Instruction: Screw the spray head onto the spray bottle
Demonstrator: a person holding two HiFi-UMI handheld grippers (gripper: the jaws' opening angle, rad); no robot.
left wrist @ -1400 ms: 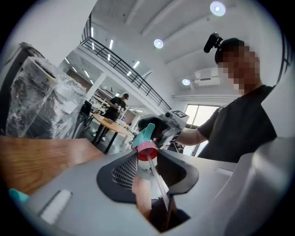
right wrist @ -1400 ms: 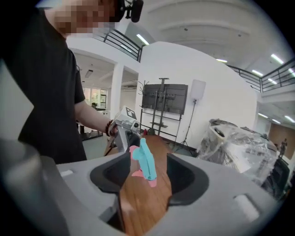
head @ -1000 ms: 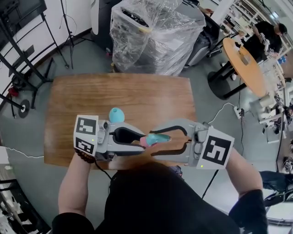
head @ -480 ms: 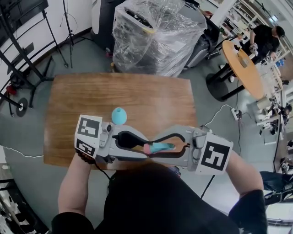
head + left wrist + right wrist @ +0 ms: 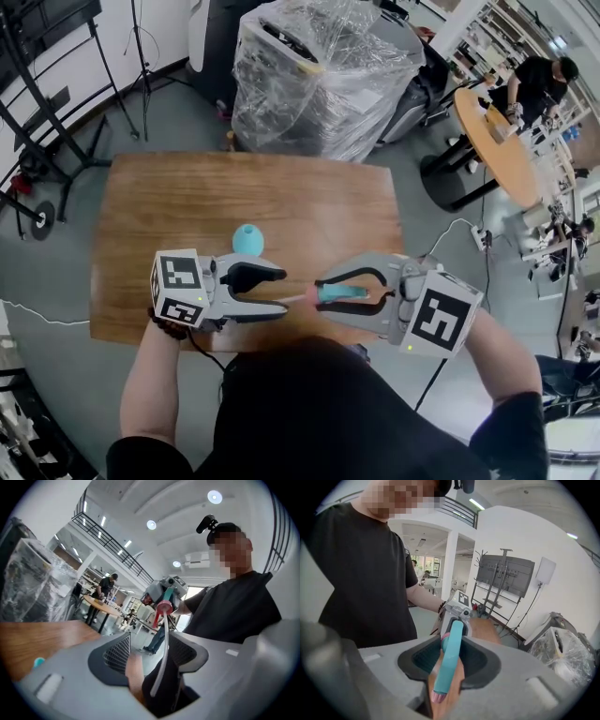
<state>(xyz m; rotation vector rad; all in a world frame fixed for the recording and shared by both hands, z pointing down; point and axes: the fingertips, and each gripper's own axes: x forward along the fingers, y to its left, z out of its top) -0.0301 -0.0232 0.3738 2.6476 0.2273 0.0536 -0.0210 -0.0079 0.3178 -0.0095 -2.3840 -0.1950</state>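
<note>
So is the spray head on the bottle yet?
Off. The right gripper, jaws just closed tighter, holds the spray head; the bottle sits apart on the table.

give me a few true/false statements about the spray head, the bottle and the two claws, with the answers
1. The right claw grips the spray head. True; its jaws have just been closing on it.
2. The spray head is already screwed onto the spray bottle. False: the spray bottle sits on the table, apart from both claws.
3. The left claw is clamped on the spray bottle. False: it is open, its jaws have just been opening, and only the spray head's thin tube lies between them.
4. A plastic-wrapped stack stands beyond the table. True.
</note>
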